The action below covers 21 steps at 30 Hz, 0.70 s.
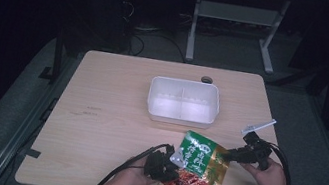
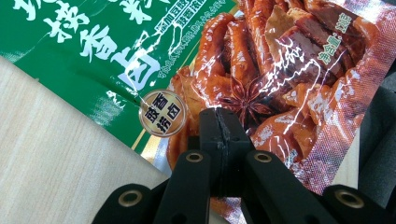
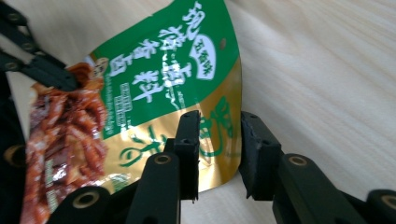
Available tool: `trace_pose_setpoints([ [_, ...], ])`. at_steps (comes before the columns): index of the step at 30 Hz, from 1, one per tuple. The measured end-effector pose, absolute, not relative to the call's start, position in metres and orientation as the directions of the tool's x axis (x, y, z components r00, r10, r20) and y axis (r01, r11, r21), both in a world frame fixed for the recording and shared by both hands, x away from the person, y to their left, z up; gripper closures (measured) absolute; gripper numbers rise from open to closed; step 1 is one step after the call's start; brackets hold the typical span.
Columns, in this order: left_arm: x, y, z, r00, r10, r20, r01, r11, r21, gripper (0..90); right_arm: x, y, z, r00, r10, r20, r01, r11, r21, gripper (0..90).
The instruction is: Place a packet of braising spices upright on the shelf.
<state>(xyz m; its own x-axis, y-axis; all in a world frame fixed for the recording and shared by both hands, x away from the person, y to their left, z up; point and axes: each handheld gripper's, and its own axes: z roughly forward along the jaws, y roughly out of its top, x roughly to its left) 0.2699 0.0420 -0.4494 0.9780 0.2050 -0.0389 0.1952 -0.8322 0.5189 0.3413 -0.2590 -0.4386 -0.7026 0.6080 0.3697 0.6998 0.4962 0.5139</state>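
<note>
High view: a flat foil seasoning packet (image 1: 197, 174), green at its far end and printed with red braised meat at its near end, lies on the wooden table (image 1: 113, 114) just on the near side of a white two-compartment plastic container (image 1: 184, 101). The left gripper (image 1: 172, 161) sits at the packet's left edge, the right gripper (image 1: 228, 156) at its right edge. A small clear plastic piece (image 1: 259, 126) lies to the right of the container.

Left gripper view: the jaws stand fully closed together, clamped on the packet's (image 2: 261, 60) edge by the meat print and a round gold sticker (image 2: 162, 113); the film creases toward the grip.

Right gripper view: the jaws stand partly apart with the packet's (image 3: 154, 79) gold-and-green border between them; I cannot tell whether the pads press it yet.

The packet looks light, thin and floppy, with glossy, slippery film that wrinkles easily. The sealed flat borders seem the best hold, since the filled middle would likely bulge and slide.
</note>
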Motion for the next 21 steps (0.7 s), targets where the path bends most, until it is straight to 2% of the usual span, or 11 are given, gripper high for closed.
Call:
trace_pose_setpoints([
  [4,0.269,0.041,-0.449,0.978,0.206,-0.031,0.192,-0.834,0.518,90.0,0.346,-0.257,-0.444,-0.693,0.629,0.353,0.711,0.511,0.483,70.9],
  [7,0.269,0.041,-0.449,0.979,0.203,-0.029,0.188,-0.837,0.513,90.0,0.347,-0.255,-0.444,-0.697,0.597,0.398,0.712,0.511,0.482,74.5],
  [12,0.269,0.041,-0.450,0.978,0.207,-0.032,0.194,-0.834,0.517,90.0,0.346,-0.253,-0.442,-0.725,0.522,0.450,0.689,0.526,0.499,75.0],
  [15,0.269,0.041,-0.450,0.978,0.206,-0.030,0.192,-0.834,0.517,90.0,0.346,-0.248,-0.446,-0.715,0.550,0.432,0.699,0.543,0.465,75.5],
  [21,0.268,0.041,-0.449,0.978,0.205,-0.025,0.188,-0.834,0.519,90.0,0.347,-0.242,-0.450,-0.703,0.586,0.403,0.710,0.546,0.445,82.9],
])
